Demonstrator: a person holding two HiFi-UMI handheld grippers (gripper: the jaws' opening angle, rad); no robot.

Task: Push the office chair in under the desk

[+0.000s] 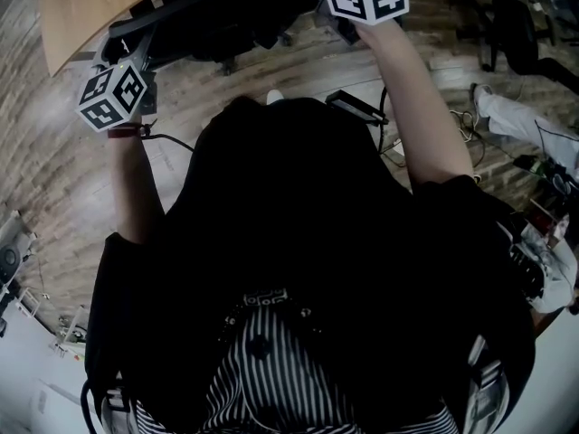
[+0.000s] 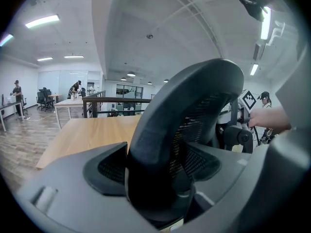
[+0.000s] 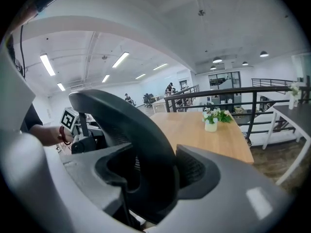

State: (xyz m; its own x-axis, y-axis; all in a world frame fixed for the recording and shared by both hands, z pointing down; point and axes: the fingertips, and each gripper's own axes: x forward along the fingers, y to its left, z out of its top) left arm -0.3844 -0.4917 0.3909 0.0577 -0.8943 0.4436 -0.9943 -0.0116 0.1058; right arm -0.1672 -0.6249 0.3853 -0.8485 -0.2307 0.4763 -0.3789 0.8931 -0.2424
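While you are clamping the left gripper [image 2: 160,165] and the right gripper [image 3: 155,171] on opposite sides of the office chair's [image 1: 224,18] backrest [image 2: 194,110], the chair is standing at the desk's [image 1: 81,7] near edge. By my judgement you are finishing the push, and only a last shove is remaining.

One black mesh office chair [image 2: 194,125] stands beside one light wooden desk [image 2: 92,130]. One white flowerpot [image 3: 210,125] stands on that desk.
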